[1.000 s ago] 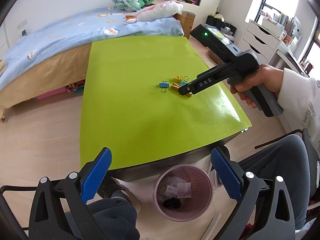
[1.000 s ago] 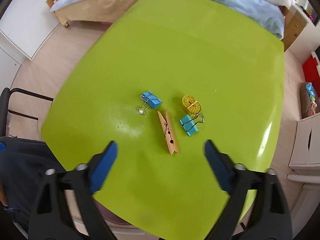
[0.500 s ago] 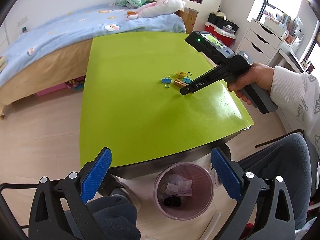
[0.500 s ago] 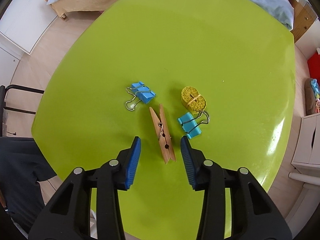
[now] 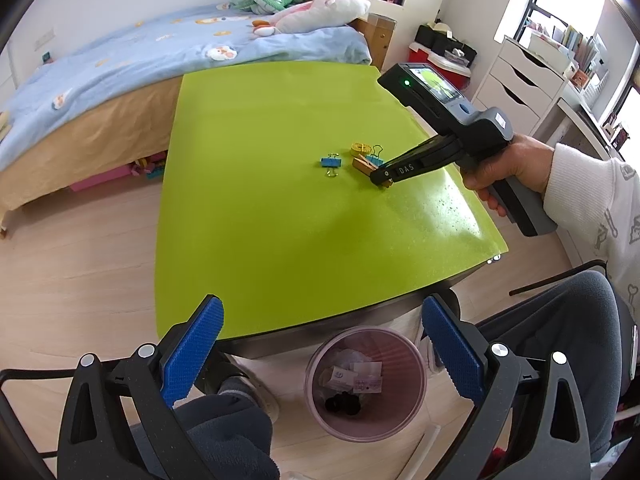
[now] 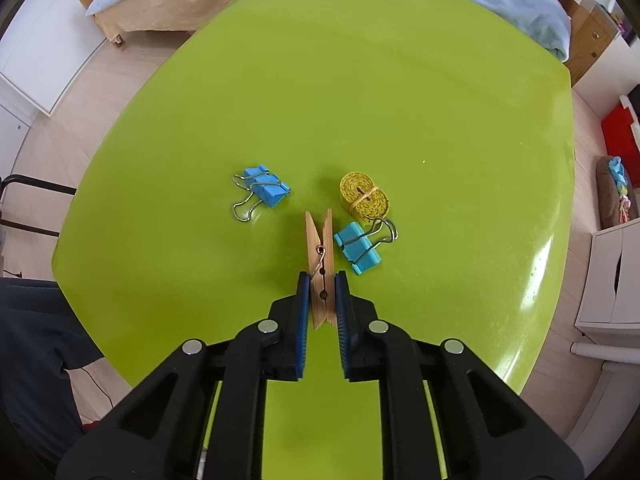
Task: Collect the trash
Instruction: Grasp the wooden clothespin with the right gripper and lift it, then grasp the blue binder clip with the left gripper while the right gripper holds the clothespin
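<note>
On the green worktop (image 6: 360,80) the right claw (image 6: 323,300) is clenched on a wooden clothespin (image 6: 320,252) lying flat. Below the worktop's near edge stands a pink trash bin (image 5: 364,380), and above it hangs the left claw (image 5: 320,344), spread wide and holding nothing. Beside the clothespin lie a yellow tape roll (image 6: 363,199) and two blue binder clips (image 6: 262,194) (image 6: 360,248).

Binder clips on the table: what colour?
Both binder clips are light blue with metal handles; clearest in the right wrist view.

Clothespin (image 6: 320,264) between two binder clips (image 6: 262,192)
</note>
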